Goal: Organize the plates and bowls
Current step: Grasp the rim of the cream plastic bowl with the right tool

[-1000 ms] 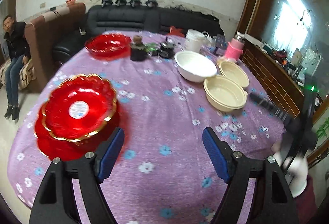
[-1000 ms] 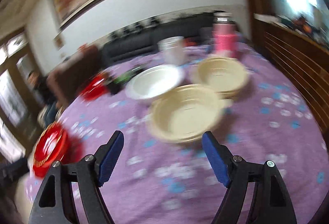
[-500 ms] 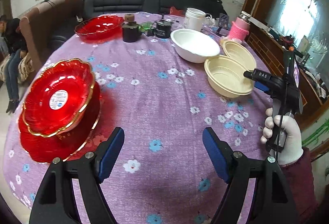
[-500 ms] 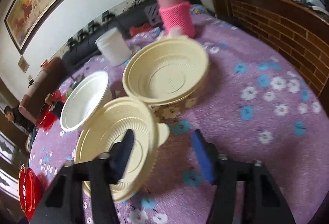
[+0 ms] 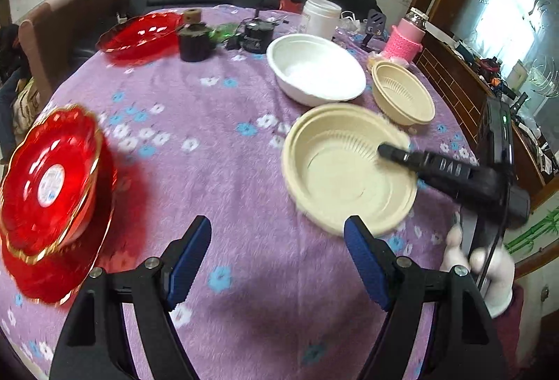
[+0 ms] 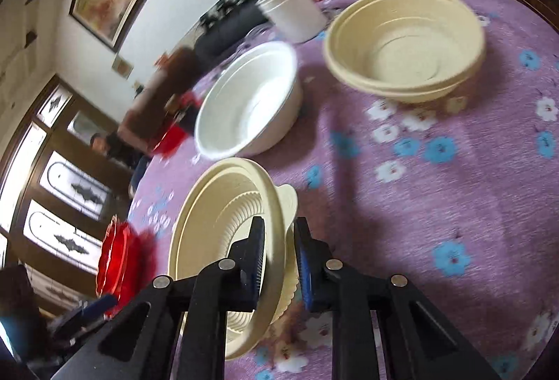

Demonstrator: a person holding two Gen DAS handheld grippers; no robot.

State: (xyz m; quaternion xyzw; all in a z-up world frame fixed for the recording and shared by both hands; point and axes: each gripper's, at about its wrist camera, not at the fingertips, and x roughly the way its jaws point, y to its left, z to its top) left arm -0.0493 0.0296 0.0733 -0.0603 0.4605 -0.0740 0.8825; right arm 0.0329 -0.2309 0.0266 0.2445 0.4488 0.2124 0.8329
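Table: round, under a purple flowered cloth; carries every dish listed here. All places below are given from the white bowl.
Red plates: stacked pile with gold rims, well apart from the white bowl, across the table at its left edge.
White bowl: the landmark; upright, empty, toward the far side of the table.
Near beige bowl: the step's object; just in front of the white bowl, on the person's side, right rim tilted up off the cloth.
Far beige bowl: just right of the white bowl; in the right wrist view it looks like two nested shells.
Right tool: clenched on the near beige bowl's rim, one pad inside the wall, one outside by the small tab.
Left tool: released, jaws wide, nothing between them; hovers over bare cloth, nearer the person than the white bowl.
Step in hand, judged: lift the near beige bowl and nest it into the far beige bowl.
Doing it well: the thin rim may flex, so keep the grip firm; raise clear of the white bowl's rim; level the bowl before lowering it.
Right hand pose: white-gloved, reaching in from the right, tool angled downward.
Left hand pose: not in view; tool pitched steeply toward the table.
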